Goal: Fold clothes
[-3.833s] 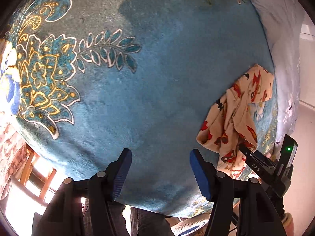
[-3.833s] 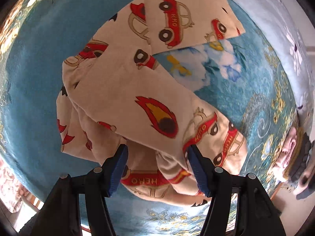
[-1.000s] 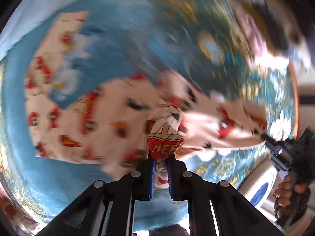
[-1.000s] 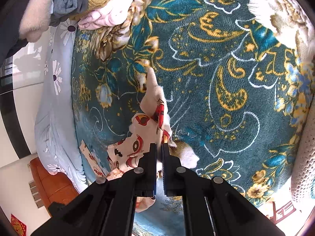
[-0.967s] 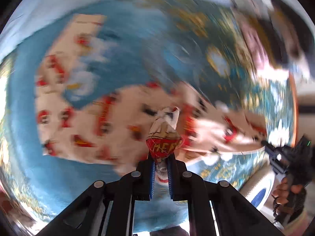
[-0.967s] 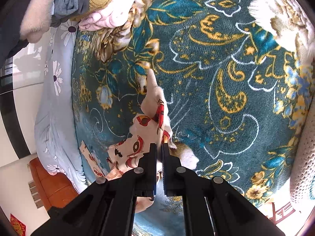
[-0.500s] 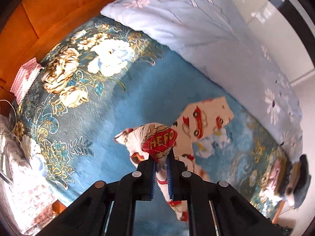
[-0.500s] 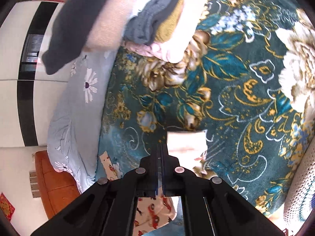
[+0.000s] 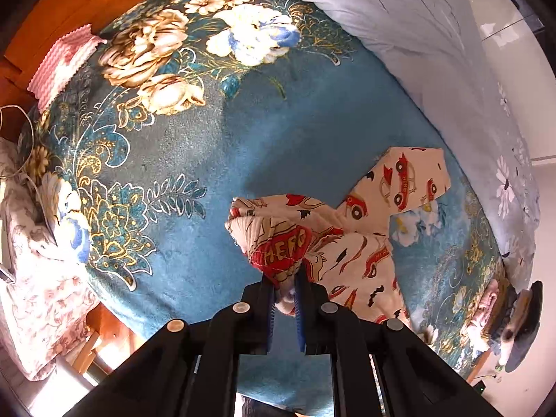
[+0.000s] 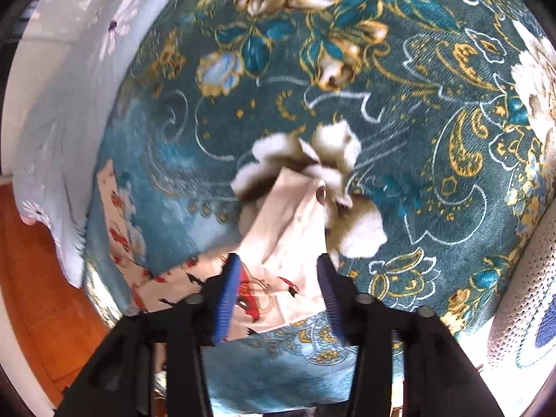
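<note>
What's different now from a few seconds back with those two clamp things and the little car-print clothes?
The left gripper, open over bare blanket before, has clamped onto the cream car-print garment and lifted a bunched fold of it. The right gripper, pinched shut on the cloth a second ago, has just opened and let go; the fabric lies loose between its fingers. The blue floral blanket stays spread on the bed.

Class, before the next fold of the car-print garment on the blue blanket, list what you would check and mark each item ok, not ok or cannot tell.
1. Left gripper shut on the garment: ok.
2. Right gripper holding cloth: not ok, jaws open.
3. Garment lying flat: not ok, bunched.
4. Bare blanket beside it: ok.
5. Clear of the clothes pile: ok.
6. Sharp right view: not ok, blurred.
</note>
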### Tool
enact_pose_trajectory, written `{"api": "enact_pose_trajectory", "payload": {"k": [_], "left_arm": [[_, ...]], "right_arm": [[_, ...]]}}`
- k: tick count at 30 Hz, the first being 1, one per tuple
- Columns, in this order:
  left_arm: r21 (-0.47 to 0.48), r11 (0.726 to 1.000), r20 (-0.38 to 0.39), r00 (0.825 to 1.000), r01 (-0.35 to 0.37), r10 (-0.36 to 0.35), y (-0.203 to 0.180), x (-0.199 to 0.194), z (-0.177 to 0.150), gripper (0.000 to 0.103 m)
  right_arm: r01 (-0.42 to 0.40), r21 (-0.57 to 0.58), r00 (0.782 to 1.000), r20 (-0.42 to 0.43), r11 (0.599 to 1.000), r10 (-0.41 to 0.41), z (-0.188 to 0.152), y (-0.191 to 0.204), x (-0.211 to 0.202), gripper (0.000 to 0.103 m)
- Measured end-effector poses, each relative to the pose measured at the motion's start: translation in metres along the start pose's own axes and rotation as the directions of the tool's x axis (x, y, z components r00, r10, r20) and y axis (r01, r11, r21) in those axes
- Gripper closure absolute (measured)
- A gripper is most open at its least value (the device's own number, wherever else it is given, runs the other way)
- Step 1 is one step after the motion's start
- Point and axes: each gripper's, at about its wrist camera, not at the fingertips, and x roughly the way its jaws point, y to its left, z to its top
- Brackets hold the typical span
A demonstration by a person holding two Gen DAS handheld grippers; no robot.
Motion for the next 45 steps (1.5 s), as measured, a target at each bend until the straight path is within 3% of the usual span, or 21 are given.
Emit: {"api": "enact_pose_trajectory", "payload": {"k": [3,8,11,15,17,18,19,22,29,37,41,45], "left_arm": [[0.026,0.999,-0.015,1.000,-0.021,0.022,0.004,0.003,-0.001,0.093],[0.037,0.999,-0.036,0.999,-0.037,0.038,0.005,0.009,-0.002,0.092],[0.046,0.998,-0.047,0.998,-0.046,0.048,0.005,0.013,-0.008,0.092],[0.041,0.998,-0.062,0.997,-0.049,0.051,0.008,0.016,-0.014,0.091],[0.026,0.998,-0.071,0.996,-0.053,0.054,0.011,0.019,-0.016,0.090],[0.015,0.998,-0.075,0.996,-0.054,0.055,0.012,0.020,-0.017,0.090],[0.001,0.999,-0.080,0.995,-0.052,0.052,0.013,0.021,-0.018,0.090],[-0.018,0.999,-0.085,0.995,-0.047,0.046,0.011,0.022,-0.017,0.090],[-0.006,0.998,-0.047,0.997,-0.061,0.061,-0.002,0.013,-0.006,0.090],[0.009,1.000,0.096,0.995,-0.011,0.010,-0.032,-0.029,0.024,0.091],[0.040,0.999,0.156,0.988,0.016,-0.022,-0.034,-0.053,0.029,0.092],[0.016,0.999,0.118,0.992,-0.050,0.048,-0.011,-0.037,0.024,0.091]], "right_arm": [[0.081,-0.126,0.996,-0.017,0.989,-0.084,-0.010,0.027,0.032,0.050],[0.210,-0.282,0.976,-0.002,0.936,-0.219,-0.013,0.065,0.077,0.050],[0.256,-0.297,0.956,-0.063,0.920,-0.287,-0.010,0.064,0.103,0.050],[0.213,-0.235,0.967,-0.091,0.948,-0.240,-0.005,0.047,0.103,0.053],[0.220,-0.206,0.966,-0.090,0.954,-0.242,-0.003,0.033,0.096,0.073],[0.210,-0.182,0.969,-0.093,0.961,-0.230,-0.001,0.023,0.093,0.095],[0.171,-0.145,0.977,-0.105,0.975,-0.187,0.000,0.013,0.089,0.095],[0.157,-0.094,0.982,-0.088,0.983,-0.165,0.003,-0.009,0.072,0.098],[0.034,0.017,0.999,0.034,0.999,-0.035,0.016,-0.047,0.007,0.098],[-0.096,0.036,0.973,0.212,0.995,0.087,0.045,-0.033,-0.072,0.099],[-0.078,0.045,0.964,0.256,0.996,0.064,0.040,-0.052,-0.088,0.099],[0.000,0.122,0.981,0.192,0.992,-0.023,0.031,-0.087,-0.062,0.099]]}}
